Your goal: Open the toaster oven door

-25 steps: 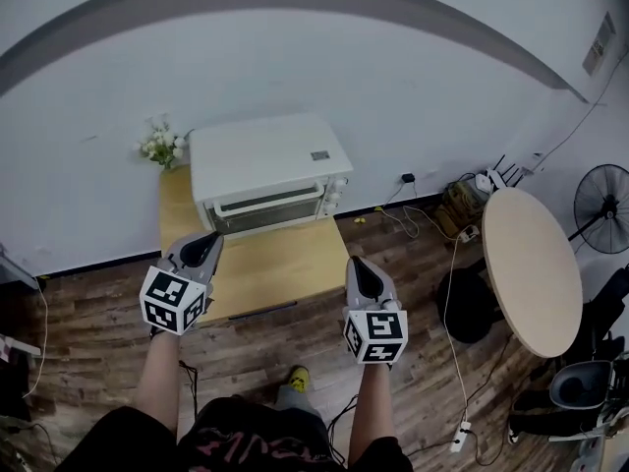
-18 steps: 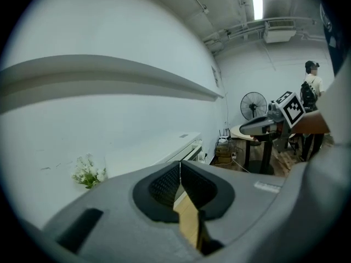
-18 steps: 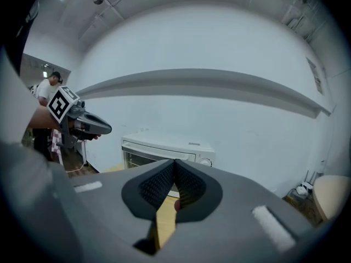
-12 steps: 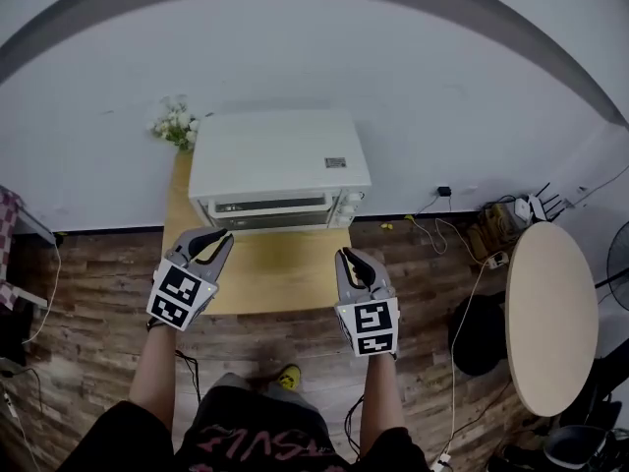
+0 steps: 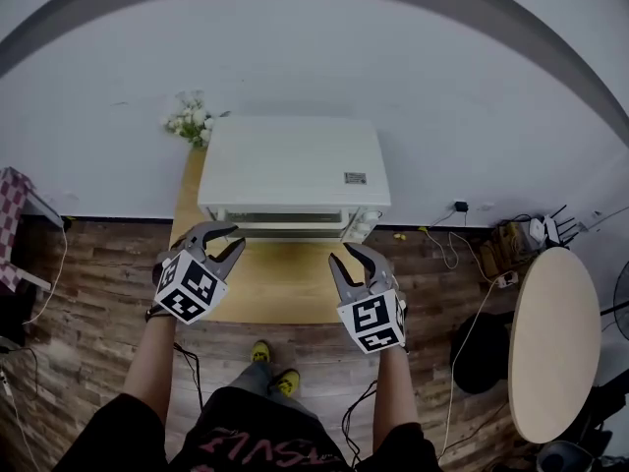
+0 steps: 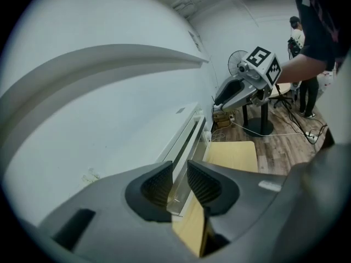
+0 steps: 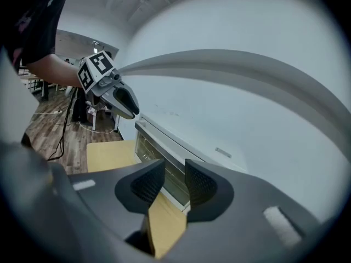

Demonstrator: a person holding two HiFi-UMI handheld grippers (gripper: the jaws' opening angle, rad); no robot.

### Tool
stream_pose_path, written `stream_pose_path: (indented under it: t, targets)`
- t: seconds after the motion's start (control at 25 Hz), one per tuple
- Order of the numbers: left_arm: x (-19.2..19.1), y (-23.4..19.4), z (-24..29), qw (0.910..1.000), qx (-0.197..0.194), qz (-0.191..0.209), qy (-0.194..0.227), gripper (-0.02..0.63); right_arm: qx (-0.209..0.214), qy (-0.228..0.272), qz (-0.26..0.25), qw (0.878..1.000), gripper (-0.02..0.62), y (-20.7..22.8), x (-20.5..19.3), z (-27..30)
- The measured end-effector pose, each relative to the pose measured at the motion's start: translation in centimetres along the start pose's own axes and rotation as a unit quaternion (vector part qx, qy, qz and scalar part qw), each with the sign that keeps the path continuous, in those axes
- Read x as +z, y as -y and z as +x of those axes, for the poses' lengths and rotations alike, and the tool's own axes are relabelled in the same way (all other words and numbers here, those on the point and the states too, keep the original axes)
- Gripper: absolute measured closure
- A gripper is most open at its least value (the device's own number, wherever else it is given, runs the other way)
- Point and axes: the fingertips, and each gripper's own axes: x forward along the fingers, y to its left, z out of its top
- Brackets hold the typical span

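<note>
Two claws, my left claw (image 5: 232, 236) and right claw (image 5: 344, 254), just opening, empty | toaster oven (image 5: 293, 170) door (image 5: 290, 226) shut, faces me | long axis left-right

Matt white toaster oven (image 5: 293, 173) with a glossy glass door (image 7: 144, 149), on a smooth pale wood worktop (image 5: 280, 285); floor (image 5: 88, 303) of dark grainy planks

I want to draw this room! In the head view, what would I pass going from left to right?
Checked cloth at the edge → grey left gripper with its marker cube → grey right gripper with its marker cube (both have just been opening their jaws, with nothing between them) → round beige tabletop.
</note>
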Motion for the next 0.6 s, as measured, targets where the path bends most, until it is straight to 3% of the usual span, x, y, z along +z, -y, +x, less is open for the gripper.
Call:
stream_pose_path:
  t: [0.24, 0.4, 0.6]
  targets:
    - [-1.2, -0.9, 2.4, 0.9993, -0.032, 0.012, -0.017, 0.494, 0.028, -0.022, -0.058, 0.998, 0.442, 0.0, 0.8, 3.5]
    - [-1.9, -0.9, 3.7, 0.9967, -0.056, 0.046, -0.037, 0.488, 0.059, -0.054, -0.091, 0.993, 0.380, -0.3, 0.5, 5.5]
    - [-2.9, -0.7, 4.8, 0.9921, -0.082, 0.077, -0.055, 0.488, 0.079, -0.082, -0.128, 0.985, 0.376, -0.8, 0.3, 7.1]
